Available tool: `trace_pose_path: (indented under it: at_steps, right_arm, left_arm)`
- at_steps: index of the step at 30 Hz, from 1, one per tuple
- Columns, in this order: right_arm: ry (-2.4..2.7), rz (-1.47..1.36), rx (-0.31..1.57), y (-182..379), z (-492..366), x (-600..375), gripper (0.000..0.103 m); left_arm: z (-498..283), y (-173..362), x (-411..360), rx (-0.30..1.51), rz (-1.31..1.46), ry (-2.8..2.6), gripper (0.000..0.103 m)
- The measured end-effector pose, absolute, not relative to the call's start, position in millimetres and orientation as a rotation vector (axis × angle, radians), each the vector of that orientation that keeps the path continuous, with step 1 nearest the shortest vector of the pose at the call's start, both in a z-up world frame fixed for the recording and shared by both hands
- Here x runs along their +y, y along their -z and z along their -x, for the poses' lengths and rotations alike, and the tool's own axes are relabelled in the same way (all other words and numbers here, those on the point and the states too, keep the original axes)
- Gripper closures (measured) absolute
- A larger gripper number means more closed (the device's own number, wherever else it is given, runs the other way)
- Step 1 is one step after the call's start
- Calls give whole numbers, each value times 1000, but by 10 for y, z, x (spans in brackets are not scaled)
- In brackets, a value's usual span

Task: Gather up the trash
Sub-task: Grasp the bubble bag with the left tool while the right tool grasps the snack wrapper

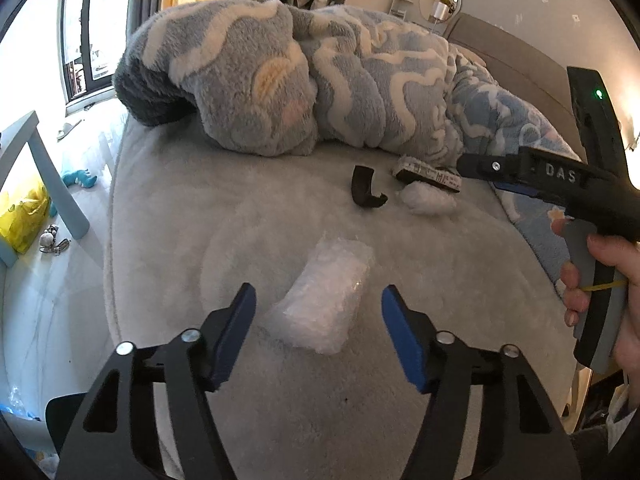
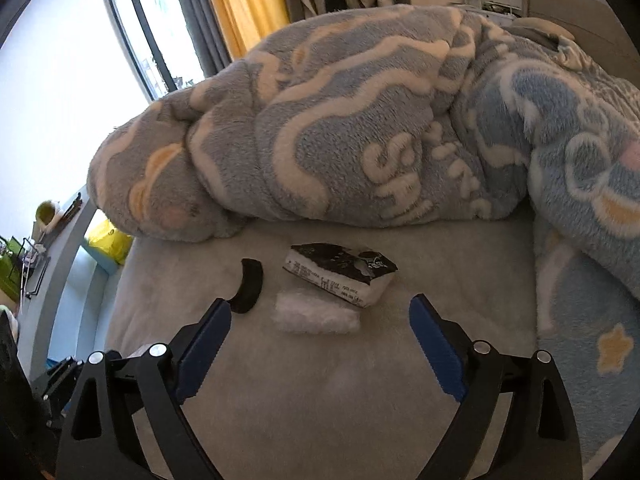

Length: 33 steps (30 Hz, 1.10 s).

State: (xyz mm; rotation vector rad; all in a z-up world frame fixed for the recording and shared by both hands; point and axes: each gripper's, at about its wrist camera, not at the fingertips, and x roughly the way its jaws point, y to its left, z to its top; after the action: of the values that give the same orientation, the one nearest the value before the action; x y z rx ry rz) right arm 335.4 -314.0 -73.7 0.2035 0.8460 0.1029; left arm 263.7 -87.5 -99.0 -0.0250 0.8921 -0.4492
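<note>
Nothing collected yet: left claw [image 1: 318, 300] open astride clear plastic bag [image 1: 324, 300] on bed [image 1: 180, 200]; right claw [image 2: 320, 312] open, empty, short of white wad [image 2: 316, 314], black-white wrapper [image 2: 344, 274], black curved scrap [image 2: 248, 286]

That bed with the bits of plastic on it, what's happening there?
A person is clearing trash off the bed with a hand-held gripper in each hand. The left gripper has its jaws open around a clear bubble-wrap bag, not yet gripping it. The right gripper is open too, aimed at a small white wad beside a black-and-white packet and a curved black piece.
</note>
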Motion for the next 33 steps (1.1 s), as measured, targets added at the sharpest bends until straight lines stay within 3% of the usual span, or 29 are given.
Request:
trace_pose_path:
  at_steps: [5, 10, 28, 29, 30, 33]
  right_arm:
    - [-80, -225, 855, 826, -3484, -3110, 10]
    - [-72, -248, 857, 889, -3599, -3049, 10]
    - [115, -226, 882, 1239, -4006, -2966, 10]
    - [121, -230, 889, 1264, -4025, -2979, 10]
    - [121, -240, 895, 1286, -4038, -2991, 18]
    - [120, -247, 903, 1309, -4098, -2993, 21]
  left_arm:
    - [-2685, 1074, -921, 924, 50, 475, 55]
    - [-2738, 1118, -912, 938, 108, 489, 62]
    - [-2691, 874, -635, 893, 166, 520, 63]
    - [-2687, 872, -614, 893, 170, 518, 63]
    - [-2689, 861, -572, 893, 176, 514, 63]
    - [-2679, 832, -482, 888, 183, 505, 63]
